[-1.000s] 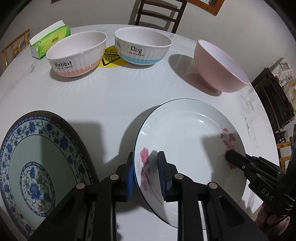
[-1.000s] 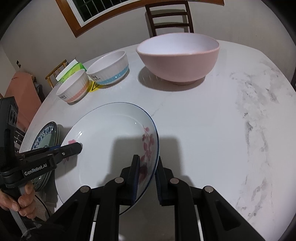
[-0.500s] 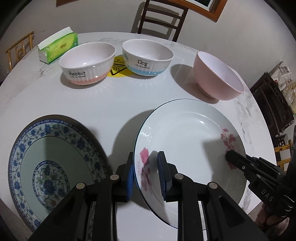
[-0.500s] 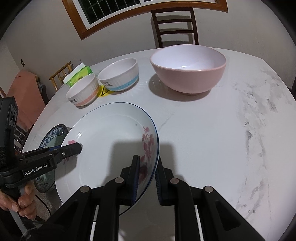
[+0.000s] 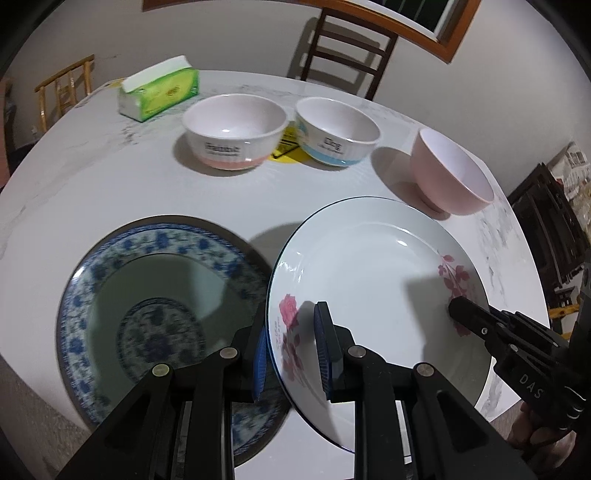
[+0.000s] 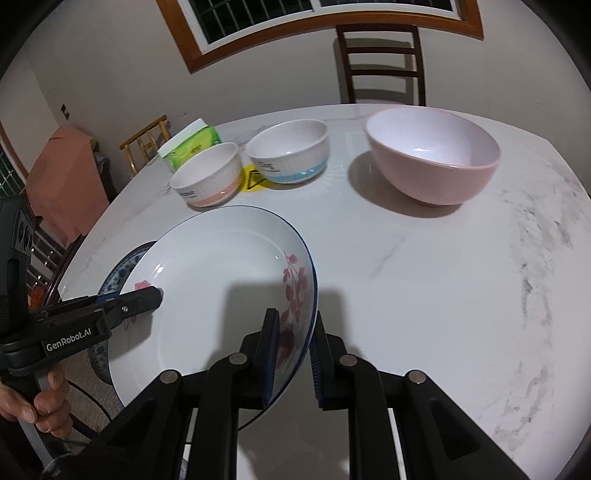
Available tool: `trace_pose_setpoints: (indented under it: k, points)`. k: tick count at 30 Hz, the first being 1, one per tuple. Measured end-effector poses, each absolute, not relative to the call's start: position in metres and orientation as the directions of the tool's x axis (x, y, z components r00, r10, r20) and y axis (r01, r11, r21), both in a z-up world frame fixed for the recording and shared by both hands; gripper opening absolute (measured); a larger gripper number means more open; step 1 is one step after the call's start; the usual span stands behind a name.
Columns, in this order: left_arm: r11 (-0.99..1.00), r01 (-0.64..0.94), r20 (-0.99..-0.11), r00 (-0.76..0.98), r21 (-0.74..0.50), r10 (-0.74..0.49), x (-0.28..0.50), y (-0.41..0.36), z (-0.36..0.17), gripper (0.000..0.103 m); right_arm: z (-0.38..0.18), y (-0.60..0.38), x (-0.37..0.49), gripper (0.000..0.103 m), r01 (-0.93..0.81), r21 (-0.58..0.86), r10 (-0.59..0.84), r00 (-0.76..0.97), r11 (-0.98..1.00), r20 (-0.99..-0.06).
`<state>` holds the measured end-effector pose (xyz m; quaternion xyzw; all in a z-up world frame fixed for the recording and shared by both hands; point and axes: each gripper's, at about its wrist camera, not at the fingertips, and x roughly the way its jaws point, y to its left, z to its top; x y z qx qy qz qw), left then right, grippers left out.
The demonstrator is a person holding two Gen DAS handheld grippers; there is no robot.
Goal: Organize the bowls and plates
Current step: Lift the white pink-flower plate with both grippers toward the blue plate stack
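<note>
tongs with plate, now higher

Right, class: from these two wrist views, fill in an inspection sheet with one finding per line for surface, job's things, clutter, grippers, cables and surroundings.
Surface: round white marble-look table.
Job's things: white rose plate lifted and tilted, its edge overlapping the blue patterned plate; pink-banded bowl, blue-banded bowl and large pink bowl stand upright farther back.
Clutter: green tissue pack; yellow warning sticker between the two banded bowls.
Grippers: left gripper and right gripper each clamp opposite rims of the rose plate.
Cables: a dark cable hangs below the left handle.
Surroundings: wooden chair, wood-framed window, plain wall.
</note>
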<state>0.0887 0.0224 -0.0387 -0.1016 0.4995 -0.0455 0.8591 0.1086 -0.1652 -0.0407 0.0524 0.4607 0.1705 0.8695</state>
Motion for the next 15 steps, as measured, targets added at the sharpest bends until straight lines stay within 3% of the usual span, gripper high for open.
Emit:
trace_pose_setpoints:
  k: [15]
  points:
    - [0.962, -0.153, -0.845, 0.522, -0.228, -0.117, 0.061, 0.085, -0.036, 0.019, -0.039, -0.098, 0.104, 0.016, -0.360, 0.246, 0.403, 0.474, 0.900, -0.783]
